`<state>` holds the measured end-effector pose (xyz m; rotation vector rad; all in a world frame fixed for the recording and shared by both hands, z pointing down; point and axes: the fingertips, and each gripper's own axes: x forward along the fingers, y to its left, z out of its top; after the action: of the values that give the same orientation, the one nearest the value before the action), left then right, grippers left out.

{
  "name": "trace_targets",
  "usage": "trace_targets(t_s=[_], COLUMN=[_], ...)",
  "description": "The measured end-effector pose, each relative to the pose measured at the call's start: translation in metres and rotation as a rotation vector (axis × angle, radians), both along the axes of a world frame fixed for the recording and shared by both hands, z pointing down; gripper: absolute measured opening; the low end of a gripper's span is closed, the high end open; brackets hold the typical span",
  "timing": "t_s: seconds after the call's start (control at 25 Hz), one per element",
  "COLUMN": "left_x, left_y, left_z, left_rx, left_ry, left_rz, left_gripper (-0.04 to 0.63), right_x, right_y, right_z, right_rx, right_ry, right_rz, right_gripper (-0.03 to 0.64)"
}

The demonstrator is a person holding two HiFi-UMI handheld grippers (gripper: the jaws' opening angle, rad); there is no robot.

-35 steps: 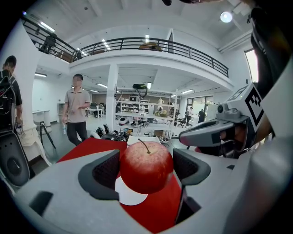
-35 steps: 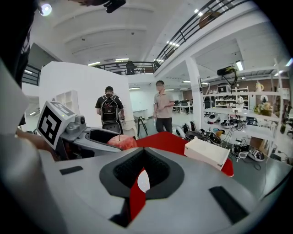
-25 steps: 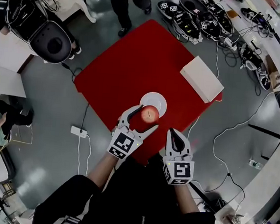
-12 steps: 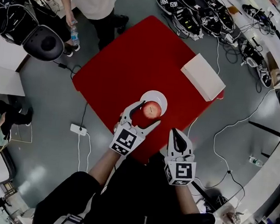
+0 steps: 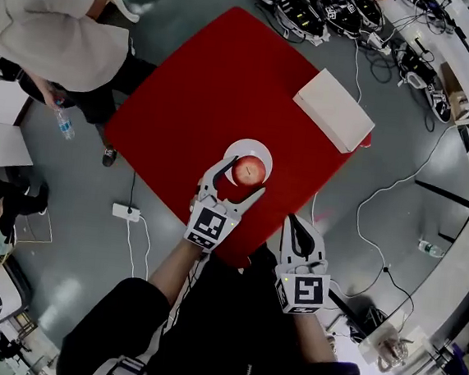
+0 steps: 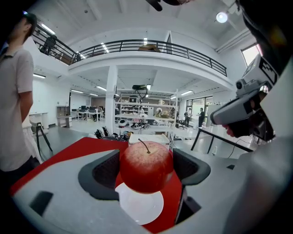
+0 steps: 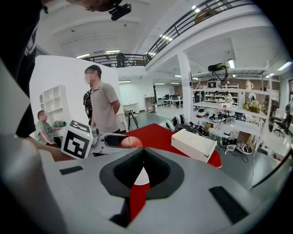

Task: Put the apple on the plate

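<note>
Red apple (image 6: 146,167), stem up, clamped in left gripper (image 5: 242,179) jaws over plate (image 6: 139,206); right gripper (image 7: 143,160) jaws together.

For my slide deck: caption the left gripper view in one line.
Left gripper clamps the apple over the white plate on the red table.

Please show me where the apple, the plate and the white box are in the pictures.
apple (image 6: 146,167), left gripper view, on the middle of its red skin.
plate (image 6: 139,208), left gripper view, on its bare white surface.
white box (image 5: 334,110), head view, on its top face.
</note>
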<state>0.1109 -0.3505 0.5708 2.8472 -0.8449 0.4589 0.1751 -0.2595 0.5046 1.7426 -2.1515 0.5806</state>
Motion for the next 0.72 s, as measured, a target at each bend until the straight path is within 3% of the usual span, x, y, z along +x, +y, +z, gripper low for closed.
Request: trace_targets(t_s=[0.44, 0.72], left_x=[0.016, 0.013], left_y=[-0.028, -0.026], left_z=[0.088, 0.14], left_rx=[-0.048, -0.132], left_ry=[-0.065, -0.116], left_rz=[-0.016, -0.042], left_gripper=[0.368, 0.368], right_x=[0.026, 0.03], right_y=[0.019, 0.019], right_z=[0.029, 0.036], right_rx=[-0.082, -0.102], right_ry=[0.015, 0.023], right_rz=[0.074, 0.065], right_gripper=[0.011, 0.011])
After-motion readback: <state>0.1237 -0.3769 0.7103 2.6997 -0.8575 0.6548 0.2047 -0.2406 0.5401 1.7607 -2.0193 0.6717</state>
